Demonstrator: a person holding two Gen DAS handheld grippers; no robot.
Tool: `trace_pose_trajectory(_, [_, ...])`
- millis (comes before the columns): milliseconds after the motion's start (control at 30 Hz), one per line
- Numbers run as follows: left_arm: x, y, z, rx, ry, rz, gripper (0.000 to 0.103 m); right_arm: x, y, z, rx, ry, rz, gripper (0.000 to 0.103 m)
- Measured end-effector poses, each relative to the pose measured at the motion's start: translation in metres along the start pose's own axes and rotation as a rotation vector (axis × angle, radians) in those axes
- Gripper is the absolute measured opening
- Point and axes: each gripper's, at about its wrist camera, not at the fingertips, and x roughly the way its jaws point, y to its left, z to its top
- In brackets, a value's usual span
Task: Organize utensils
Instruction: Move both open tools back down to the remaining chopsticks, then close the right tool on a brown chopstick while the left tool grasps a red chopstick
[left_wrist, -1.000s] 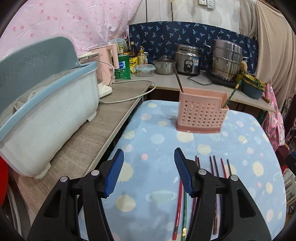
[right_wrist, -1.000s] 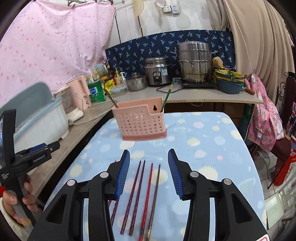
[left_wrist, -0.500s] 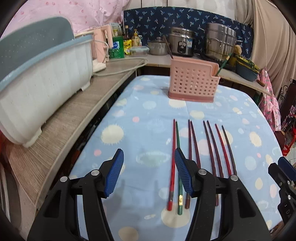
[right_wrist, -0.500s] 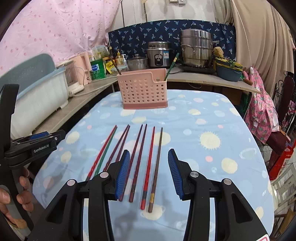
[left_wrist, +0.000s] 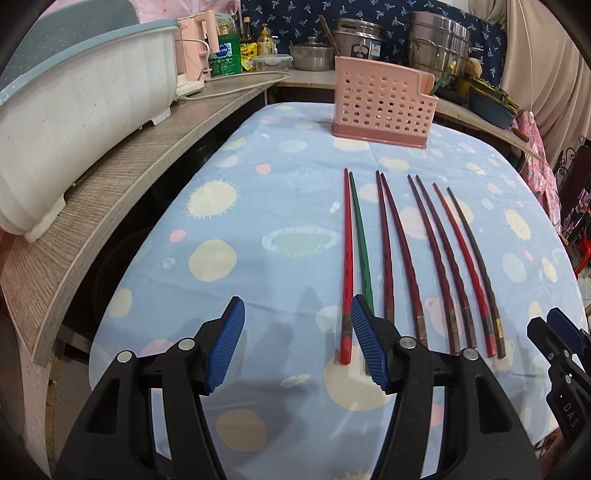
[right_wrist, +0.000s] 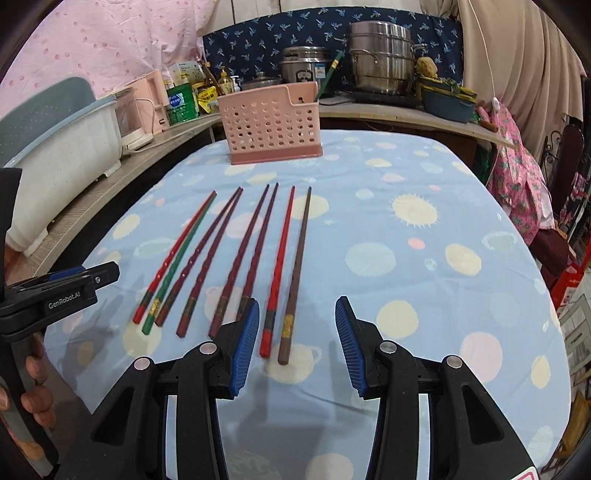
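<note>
Several chopsticks (left_wrist: 417, 251) (right_wrist: 255, 243) lie side by side on the blue spotted tablecloth (left_wrist: 240, 206). They are red, green, dark maroon and brown, with their near ends toward me. Behind them stands a pink perforated basket (left_wrist: 380, 107) (right_wrist: 269, 125) with a green chopstick (right_wrist: 328, 77) sticking out. My left gripper (left_wrist: 295, 314) hovers over the row's left end, its jaws opening and gripping nothing; the red chopstick (left_wrist: 346, 258) ends just inside its right finger. My right gripper (right_wrist: 297, 314) stands open over the near ends of the red (right_wrist: 277, 273) and brown (right_wrist: 295, 273) chopsticks without touching them.
A white dish tub with a grey-blue lid (left_wrist: 74, 110) sits on the wooden counter (left_wrist: 129, 177) at the left. Pots and a rice cooker (right_wrist: 306, 66) line the back counter. Pink cloth (right_wrist: 517, 166) hangs off the right. A hand (right_wrist: 33, 369) holds the left gripper's handle.
Both grippers have come down and tipped toward the table, so the whole row of chopsticks now shows and their near ends lie by the fingertips. The left jaws stand slightly wider.
</note>
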Motion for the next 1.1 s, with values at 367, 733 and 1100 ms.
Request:
trace_pose_trajectory(367, [0.012,-0.008,-0.014,0.035,0.027,-0.022,0.060,0.012,-0.004,-0.010,0.020,0.034,-0.003,0.042])
trace_pose_trajectory(733, [0.031,-0.011,-0.017,0.038,0.065,-0.016,0.060,0.020,-0.005,-0.011,0.022,0.051,0.000,0.042])
trace_pose_trajectory(1100, [0.041,-0.007,-0.016,0.025,0.081,-0.009,0.061,0.033,-0.003,-0.010,0.011,0.071,0.000,0.042])
